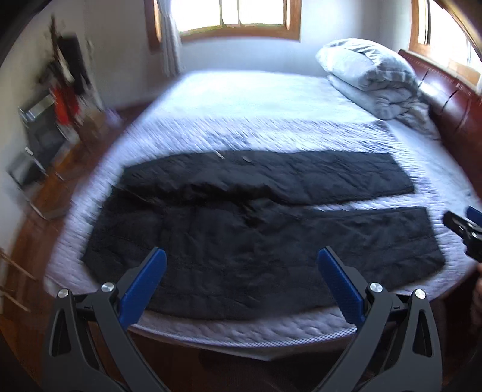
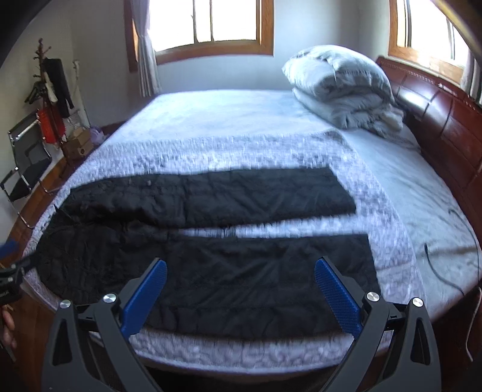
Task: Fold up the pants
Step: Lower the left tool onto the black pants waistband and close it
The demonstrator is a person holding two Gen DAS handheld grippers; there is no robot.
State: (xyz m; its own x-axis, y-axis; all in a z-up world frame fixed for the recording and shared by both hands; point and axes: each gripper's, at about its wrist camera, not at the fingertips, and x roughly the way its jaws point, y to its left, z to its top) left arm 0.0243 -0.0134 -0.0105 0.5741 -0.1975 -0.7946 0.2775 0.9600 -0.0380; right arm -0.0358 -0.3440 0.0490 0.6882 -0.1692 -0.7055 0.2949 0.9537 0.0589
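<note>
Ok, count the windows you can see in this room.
2. One window is on the far wall beyond the bed; the other window is above the wooden headboard, on the right. Others may be out of view.

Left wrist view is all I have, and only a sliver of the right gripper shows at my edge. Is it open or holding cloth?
Observer: The right gripper is open and empty, hovering over the near leg of the pants.
Operator: Anything on the bed past the cuffs?
Observer: Yes, a dark cable lies on the bed to the right of the cuffs, apart from the pants.
</note>
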